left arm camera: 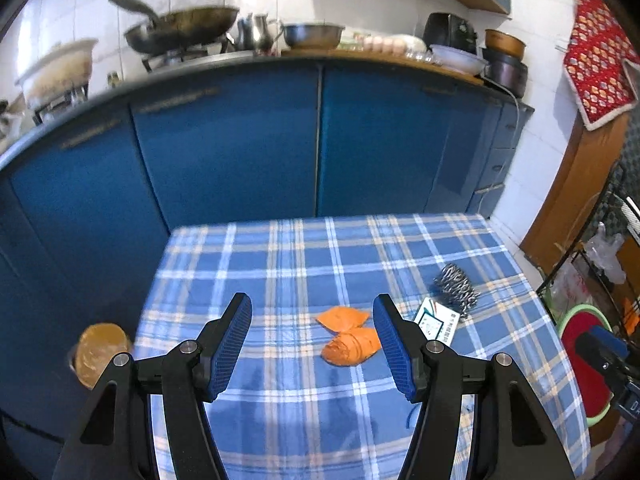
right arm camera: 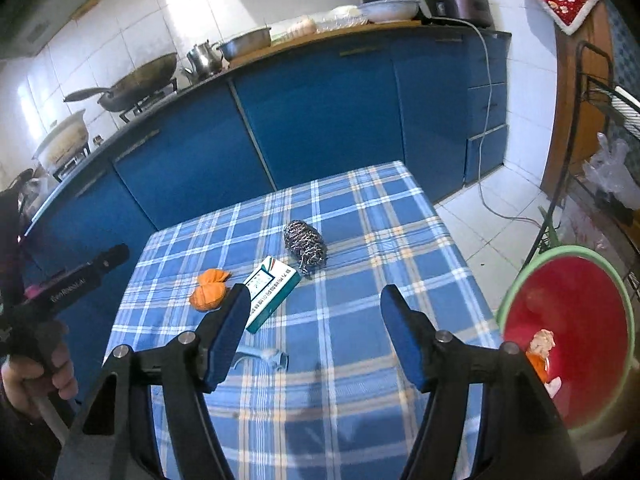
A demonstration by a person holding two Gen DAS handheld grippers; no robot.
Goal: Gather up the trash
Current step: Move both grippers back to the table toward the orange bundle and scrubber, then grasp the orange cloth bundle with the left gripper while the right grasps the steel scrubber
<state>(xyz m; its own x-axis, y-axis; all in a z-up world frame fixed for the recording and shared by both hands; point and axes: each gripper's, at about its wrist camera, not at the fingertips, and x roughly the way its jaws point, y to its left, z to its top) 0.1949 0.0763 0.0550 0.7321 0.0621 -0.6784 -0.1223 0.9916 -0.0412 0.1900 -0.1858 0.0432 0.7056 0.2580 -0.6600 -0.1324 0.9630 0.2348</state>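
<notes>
Two orange peel pieces (left arm camera: 348,336) (right arm camera: 210,288) lie on the blue checked tablecloth (left arm camera: 280,260) (right arm camera: 360,220). Right of them are a green-and-white carton (left arm camera: 434,322) (right arm camera: 270,292) and a steel wool scrubber (left arm camera: 456,284) (right arm camera: 306,244). My left gripper (left arm camera: 312,304) hovers over the table, open and empty, with the peel just beyond its right finger. My right gripper (right arm camera: 315,294) is open too, with nothing in it; the carton lies by its left fingertip. A small grey scrap (right arm camera: 262,358) rests near that finger.
A red bin with a green rim (right arm camera: 568,320) (left arm camera: 580,328) stands right of the table, with some scraps inside. Blue kitchen cabinets (left arm camera: 320,140) run behind the table. A brown round lid (left arm camera: 102,352) sits low at the table's left. A wire rack (right arm camera: 600,120) stands at far right.
</notes>
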